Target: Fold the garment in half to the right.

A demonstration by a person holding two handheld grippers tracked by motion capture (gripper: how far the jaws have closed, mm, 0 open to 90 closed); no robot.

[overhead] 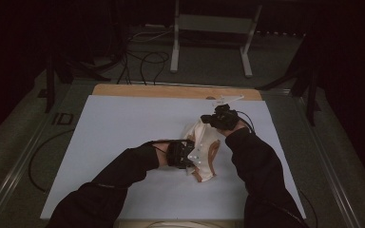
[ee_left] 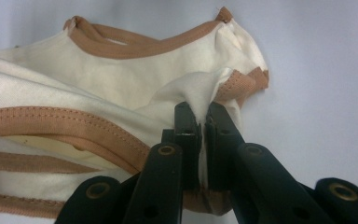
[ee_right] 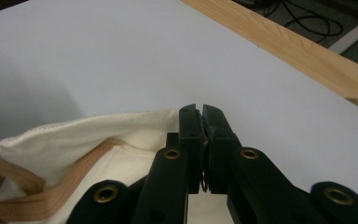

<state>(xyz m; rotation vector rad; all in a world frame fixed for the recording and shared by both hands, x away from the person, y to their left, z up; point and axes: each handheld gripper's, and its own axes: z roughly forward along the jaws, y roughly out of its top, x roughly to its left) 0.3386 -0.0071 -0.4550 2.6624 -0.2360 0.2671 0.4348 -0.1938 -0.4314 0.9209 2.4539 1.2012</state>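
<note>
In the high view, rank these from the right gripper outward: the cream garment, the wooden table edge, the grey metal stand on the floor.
1. The cream garment, pinched in the right gripper itself, spreading toward the left gripper.
2. The wooden table edge, just beyond the gripper at the far side of the white sheet.
3. The grey metal stand, farthest, on the floor behind the table.

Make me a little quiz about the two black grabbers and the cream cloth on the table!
1. True or false: the left gripper pinches a fold of the cream garment.
2. What colour is the garment's trim?
3. Beyond the pale sheet lies: A) a wooden edge B) a red tray C) a glass bowl.

Key: 1 true. 2 tan-brown. 3 A. Also, the right gripper is shut at the garment's edge.
</note>
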